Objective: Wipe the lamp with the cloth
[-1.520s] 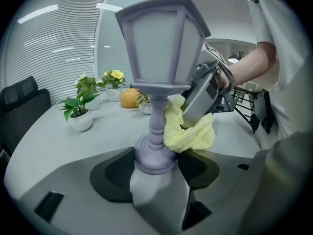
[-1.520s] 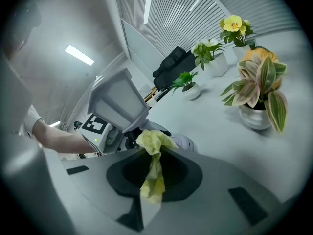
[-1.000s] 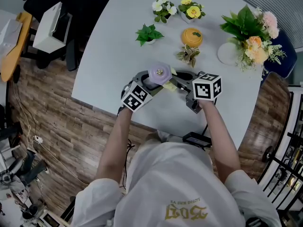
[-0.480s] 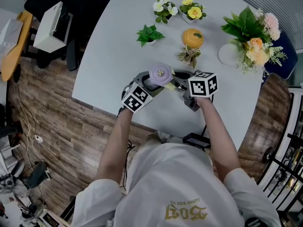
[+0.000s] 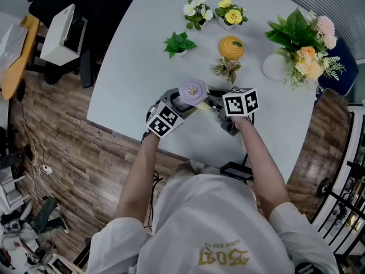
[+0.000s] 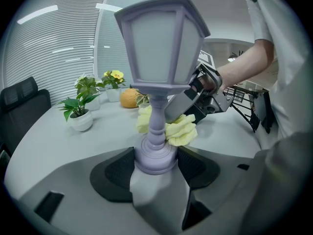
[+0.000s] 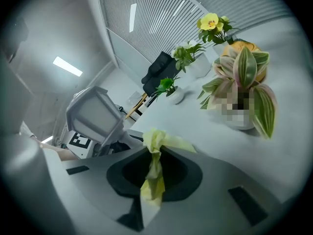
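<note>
Table (image 5: 137, 67): a pale, rounded top over a wood-plank floor, with the work going on near its front edge.
Person (image 5: 211, 221): in a white shirt, seen from above, both forearms reaching in over the table edge.
Bouquet (image 5: 302, 44): pink and peach flowers with broad green leaves, at the far right of the table.
Left gripper (image 6: 156, 163): jaws closed on the round base of the lamp, one jaw on either side of it.
Right gripper (image 7: 154, 173): jaws pinched together on a twisted strand of the cloth, the free end bunched up beyond the tips; it points in toward the lamp from the right.
Lamp (image 6: 159, 72): a lavender lantern on a turned post, standing straight up from the left gripper's jaws – near the table's front edge, between the two marker cubes in the head view.
Potted plants: a green one (image 5: 179, 41), a variegated one (image 5: 228, 68) and two flowering ones at the far side, well apart from the lamp.
Orange pot (image 5: 231, 45): just behind the variegated plant.
Cloth (image 6: 181, 131): pale yellow and crumpled – lying against the lower post, just above the base.
</note>
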The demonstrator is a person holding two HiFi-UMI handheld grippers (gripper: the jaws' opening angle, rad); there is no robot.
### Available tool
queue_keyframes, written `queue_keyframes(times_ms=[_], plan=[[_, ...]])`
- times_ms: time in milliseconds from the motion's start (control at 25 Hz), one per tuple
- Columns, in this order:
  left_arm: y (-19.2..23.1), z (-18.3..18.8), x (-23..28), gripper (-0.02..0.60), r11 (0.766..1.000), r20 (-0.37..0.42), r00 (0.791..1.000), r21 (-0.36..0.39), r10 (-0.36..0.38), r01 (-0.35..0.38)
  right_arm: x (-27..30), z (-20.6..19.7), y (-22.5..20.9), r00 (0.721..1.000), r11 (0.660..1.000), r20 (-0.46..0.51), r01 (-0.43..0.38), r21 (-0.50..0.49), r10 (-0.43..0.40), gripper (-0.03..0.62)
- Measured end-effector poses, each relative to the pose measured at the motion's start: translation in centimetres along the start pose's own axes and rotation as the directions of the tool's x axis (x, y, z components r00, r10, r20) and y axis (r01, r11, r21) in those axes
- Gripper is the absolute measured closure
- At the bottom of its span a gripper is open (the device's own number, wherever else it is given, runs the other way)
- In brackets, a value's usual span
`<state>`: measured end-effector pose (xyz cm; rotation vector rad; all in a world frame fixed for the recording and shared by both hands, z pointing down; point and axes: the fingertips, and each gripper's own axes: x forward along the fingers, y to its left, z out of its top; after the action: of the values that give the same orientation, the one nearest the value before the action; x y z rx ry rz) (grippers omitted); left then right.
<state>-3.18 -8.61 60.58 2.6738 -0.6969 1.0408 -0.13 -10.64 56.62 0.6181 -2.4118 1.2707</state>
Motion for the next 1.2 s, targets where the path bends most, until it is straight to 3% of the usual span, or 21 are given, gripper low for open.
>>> queue_keyframes(times_ms=[120,240,560,880,1200], plan=[[0.0,0.1,-0.1,0.304,1.0,-0.001,1.0,0.001,0.002,-0.002,-0.2,0.1,0.2,1.0,1.0,0.015,-0.02,0.015,0.02,0.542],[0.0,0.2,-0.2,0.304,1.0,0.003,1.0,0.004,0.003,-0.003,-0.8,0.6,1.1,0.995,0.994,0.059,-0.089,0.058,0.085,0.542],[0.0,0.2,-0.1,0.304,1.0,0.006,1.0,0.004,0.001,-0.001,-1.9,2.8,2.9,0.96,0.966,0.171,-0.24,0.099,0.222,0.542],[0.0,0.0,0.0,0.304,1.0,-0.005,1.0,0.004,0.0,0.0,-1.0,3.2,2.2,0.964,0.969,0.169,-0.223,0.105,0.204,0.542],[0.0,0.3,-0.1,0.304,1.0,0.003,1.0,0.006,0.002,-0.002,0.5,2.5,0.7,0.993,0.996,0.082,-0.084,0.035,0.081,0.542]])
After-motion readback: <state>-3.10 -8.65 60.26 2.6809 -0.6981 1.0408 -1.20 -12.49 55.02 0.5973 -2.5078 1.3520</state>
